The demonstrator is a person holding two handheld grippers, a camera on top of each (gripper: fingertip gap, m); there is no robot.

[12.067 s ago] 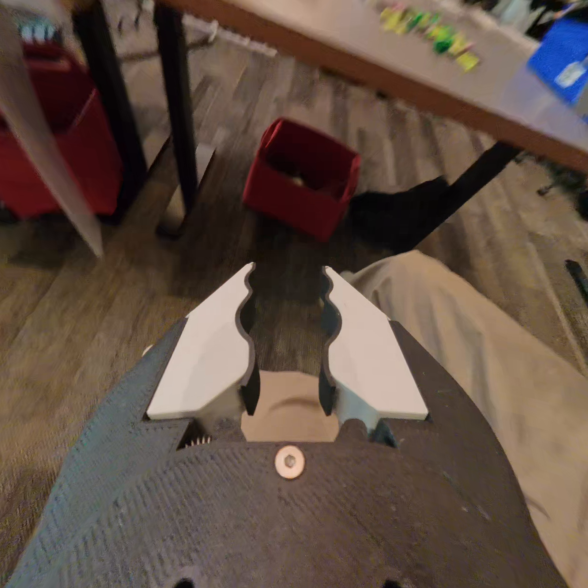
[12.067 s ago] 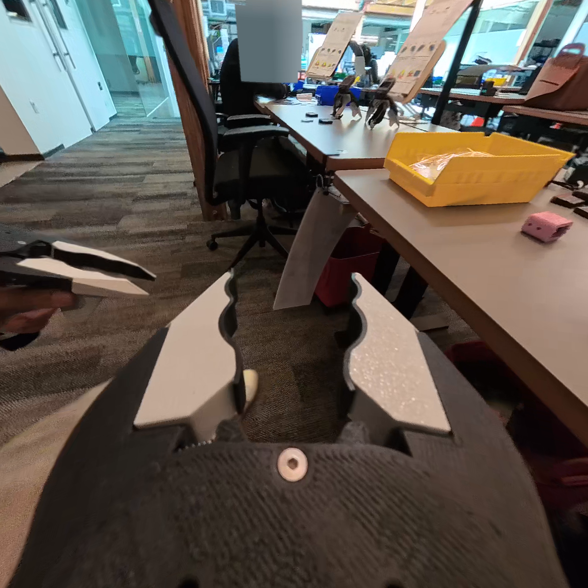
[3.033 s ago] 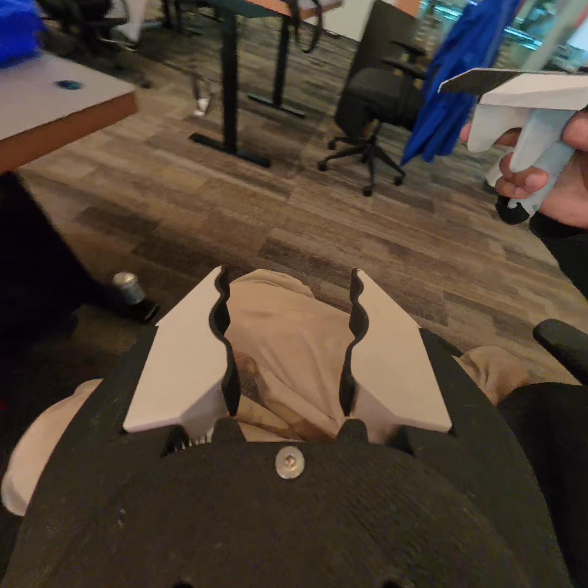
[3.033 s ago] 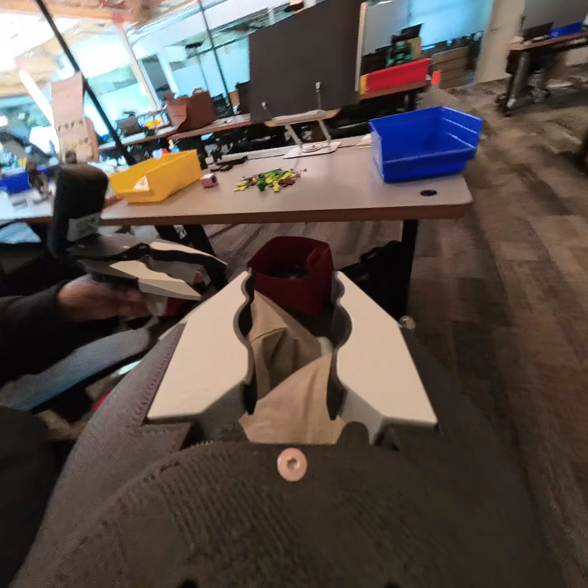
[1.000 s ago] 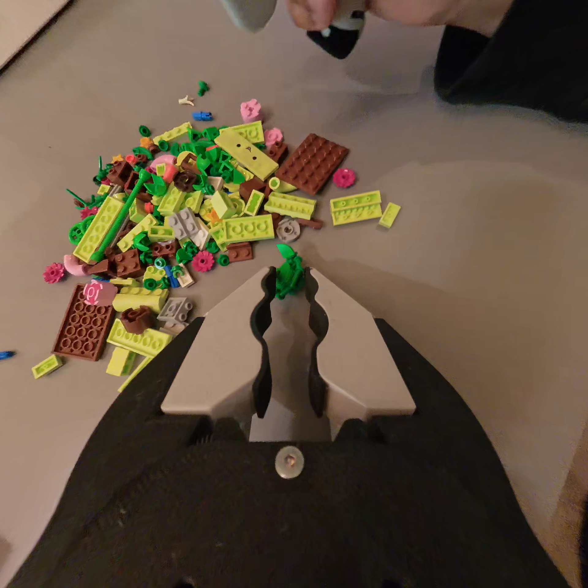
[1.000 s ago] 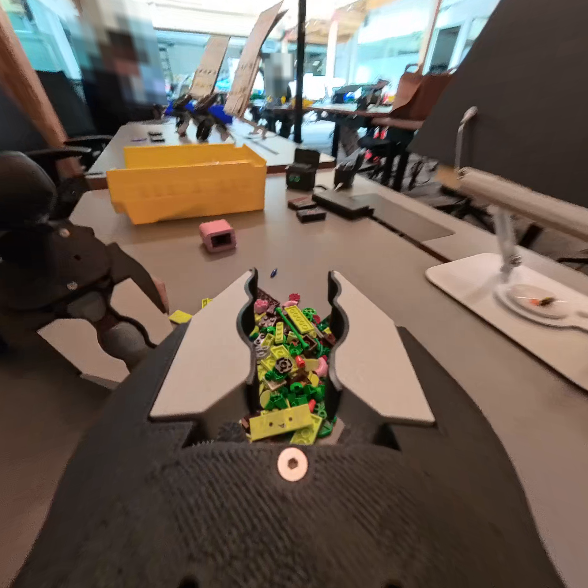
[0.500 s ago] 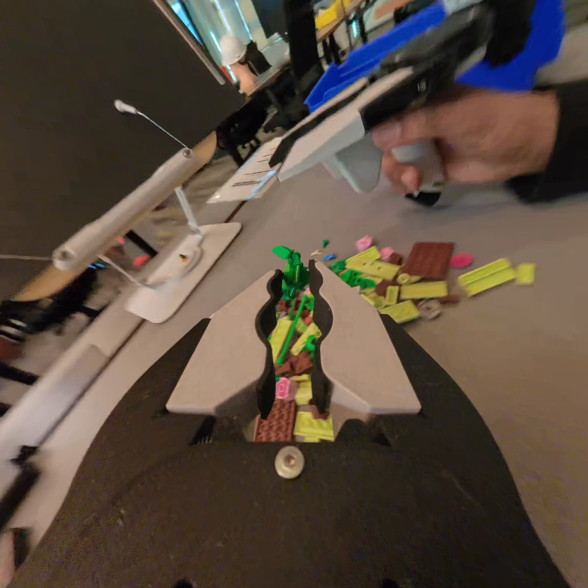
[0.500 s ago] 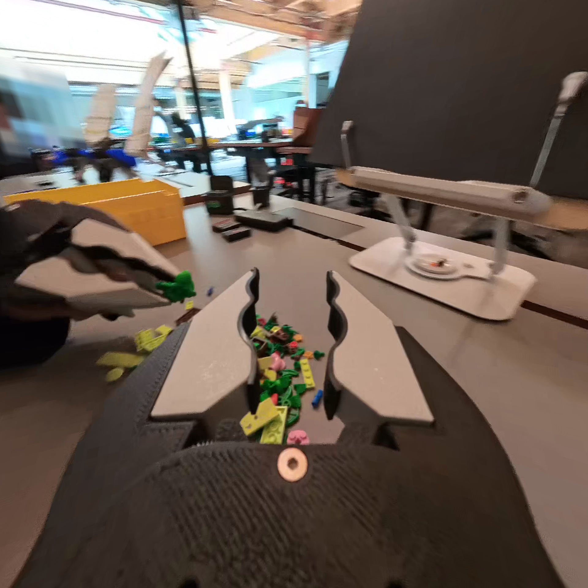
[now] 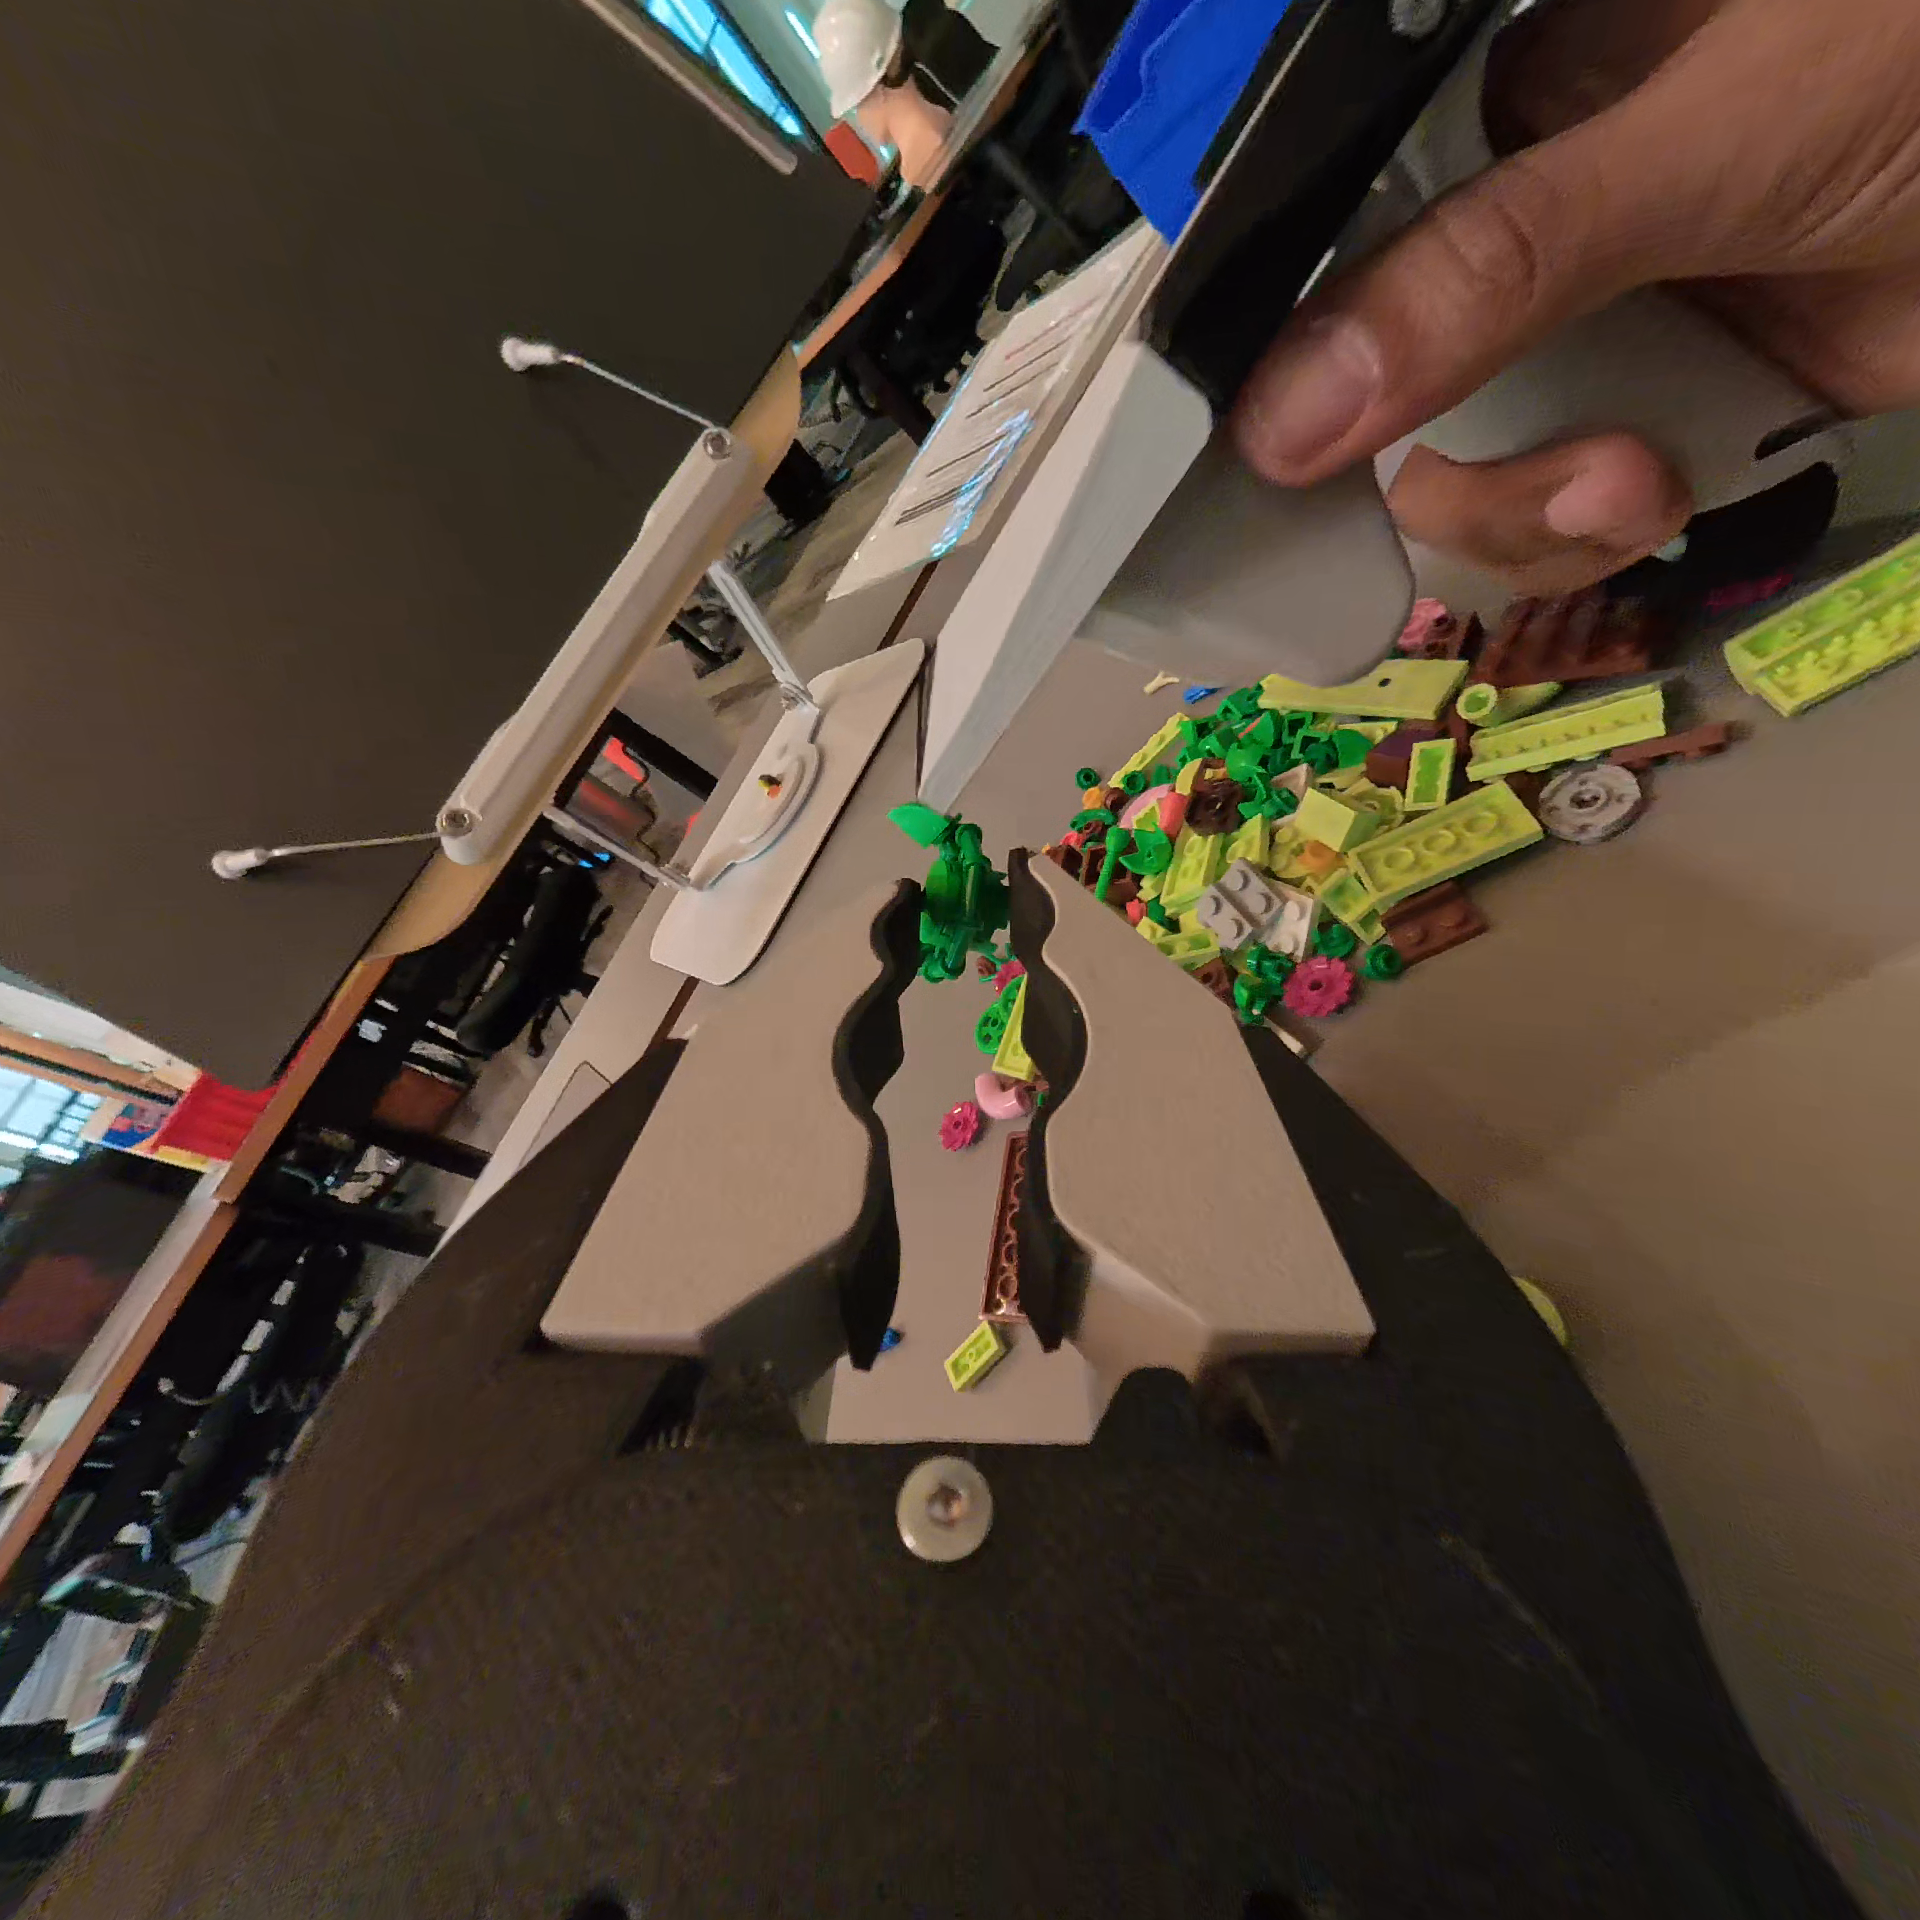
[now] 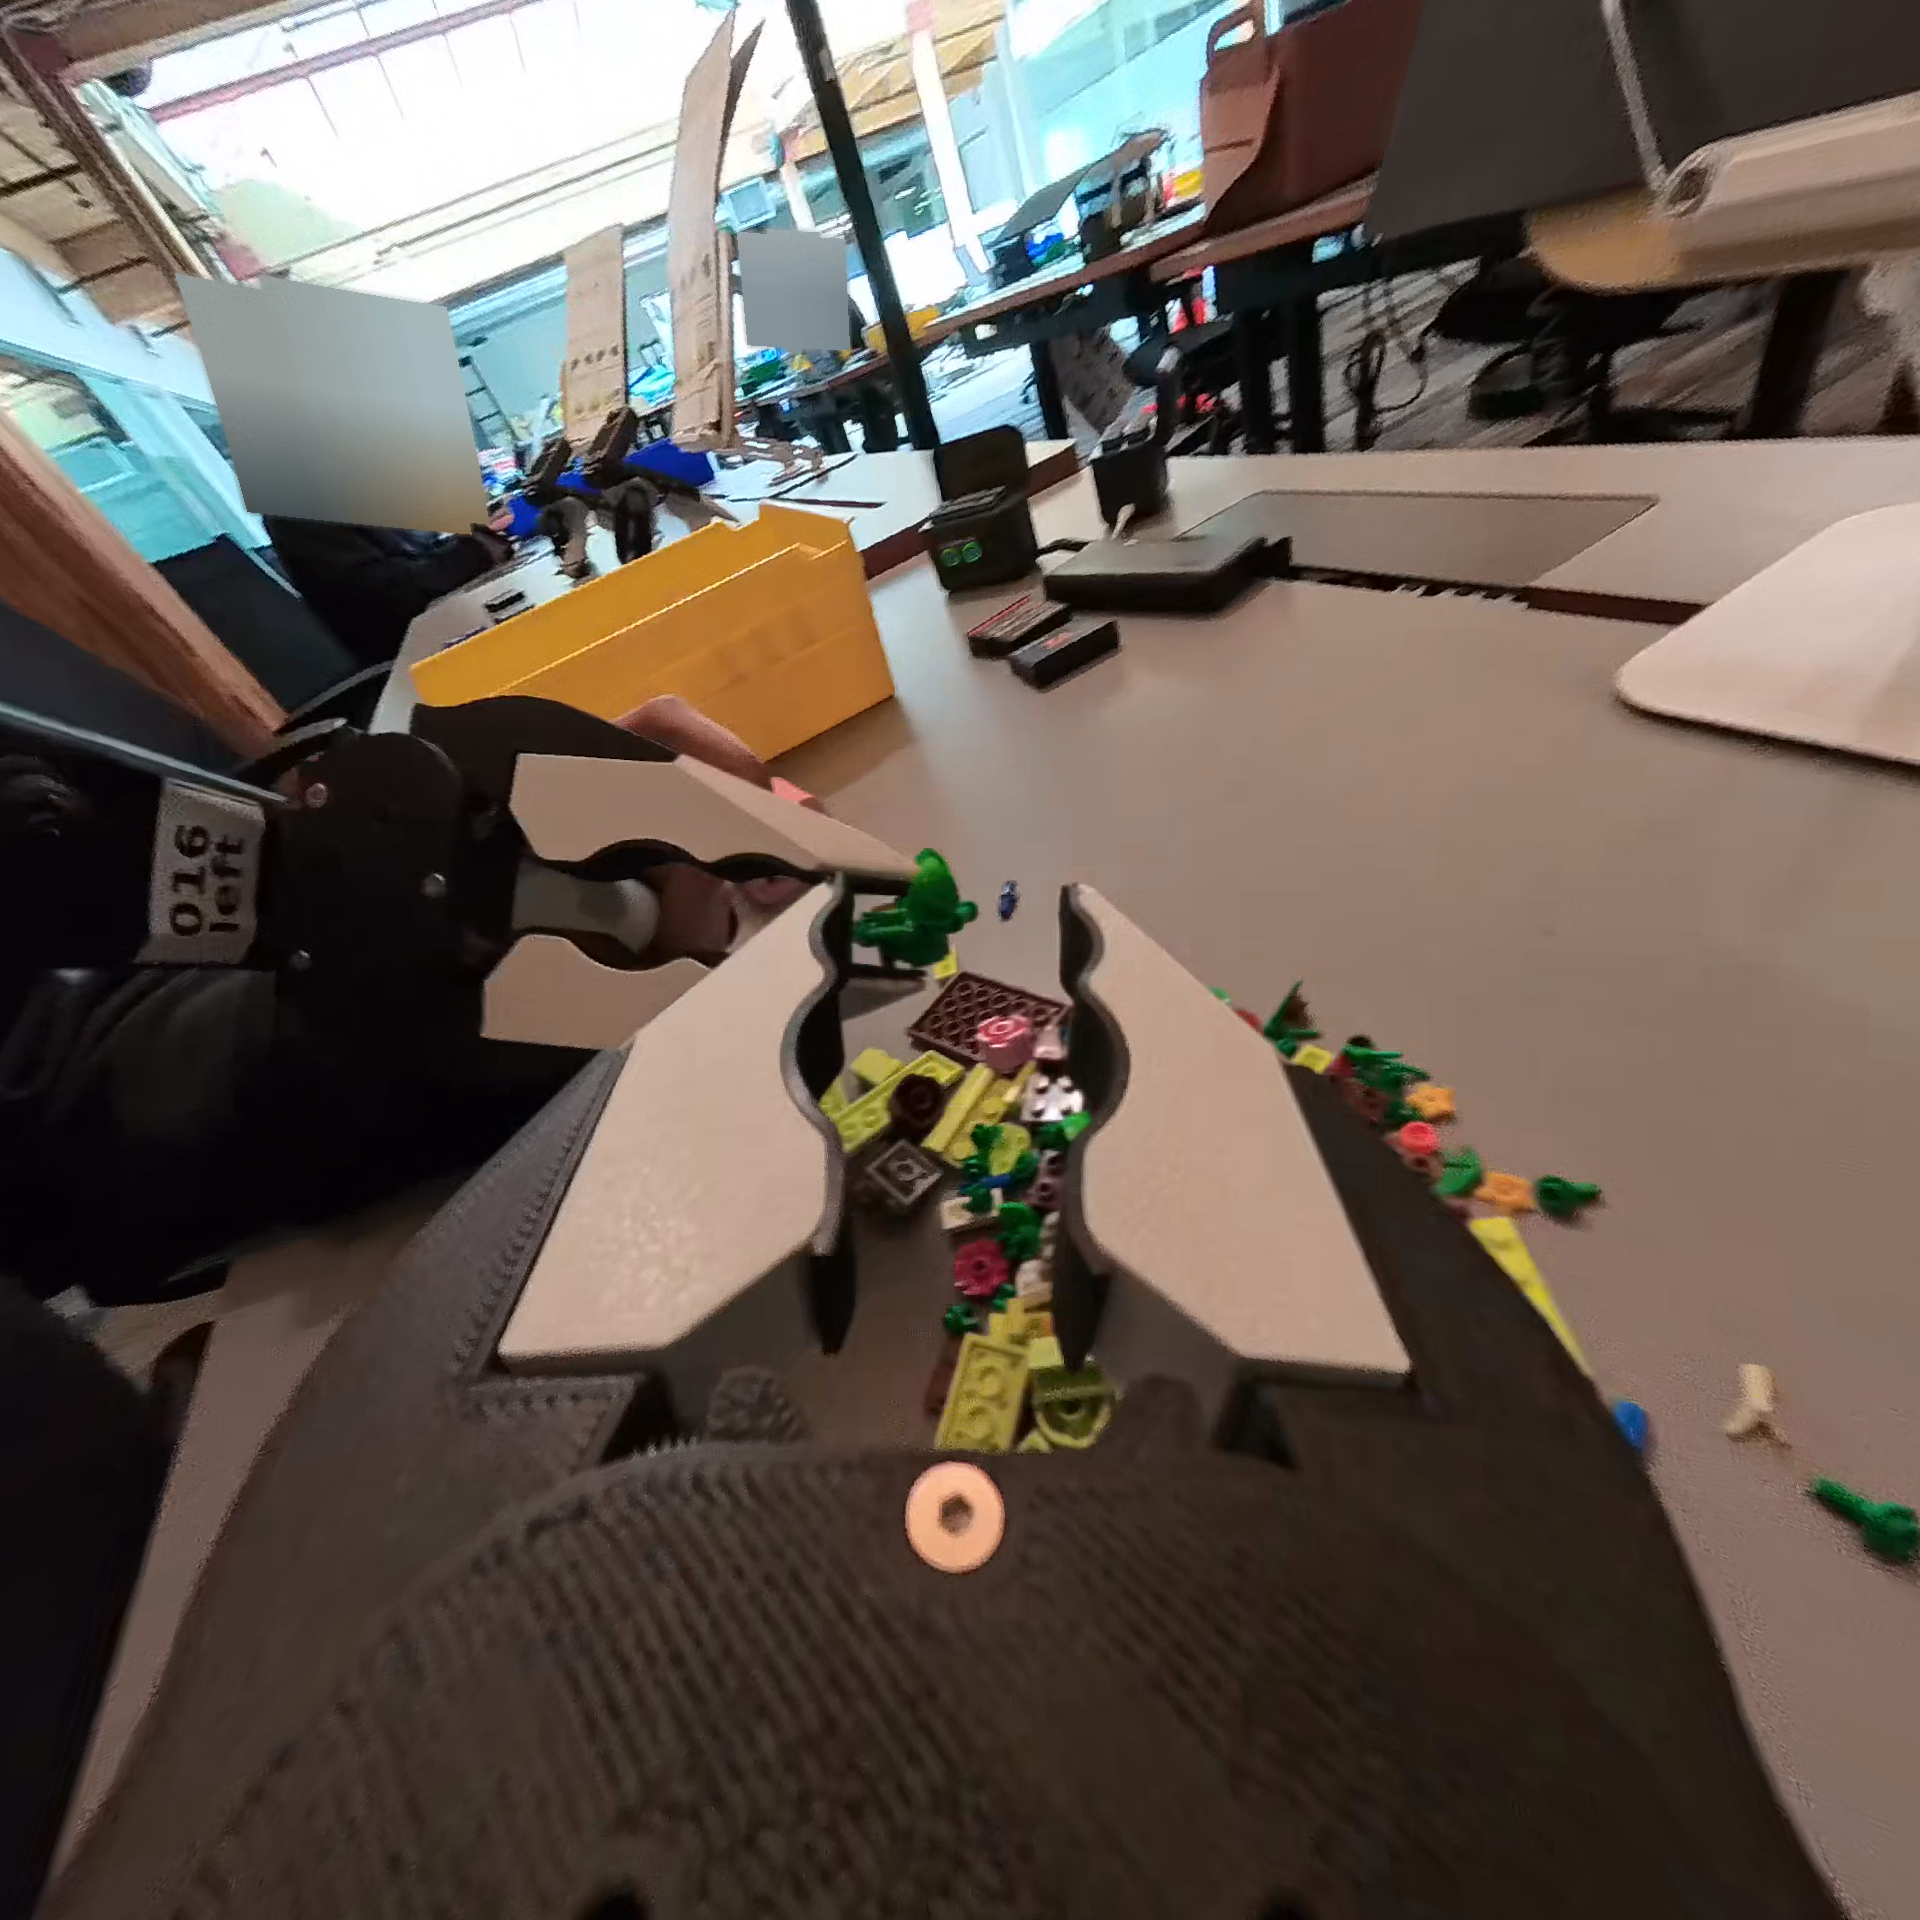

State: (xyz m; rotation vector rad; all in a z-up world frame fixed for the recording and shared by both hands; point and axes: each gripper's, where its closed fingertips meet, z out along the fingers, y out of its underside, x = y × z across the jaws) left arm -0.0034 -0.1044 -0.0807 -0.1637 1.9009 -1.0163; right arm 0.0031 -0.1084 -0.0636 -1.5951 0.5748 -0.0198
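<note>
Grey table (image 10: 1455,831) strewn with bricks (image 9: 1351,831): my left gripper (image 9: 961,883) pinched a green plant piece (image 9: 961,894) aloft, my right gripper (image 10: 945,904) spread empty beside it over the pile

Rows of grey-topped desks (image 10: 1455,831) with wood-coloured edges fill an open-plan workspace, daylight pouring through large windows (image 10: 436,135) at the far end. Dark partition panels (image 9: 312,416) stand behind the nearest desk, black office chairs (image 10: 1164,405) sit between the rows, and a black pole (image 10: 862,229) rises toward the ceiling
</note>
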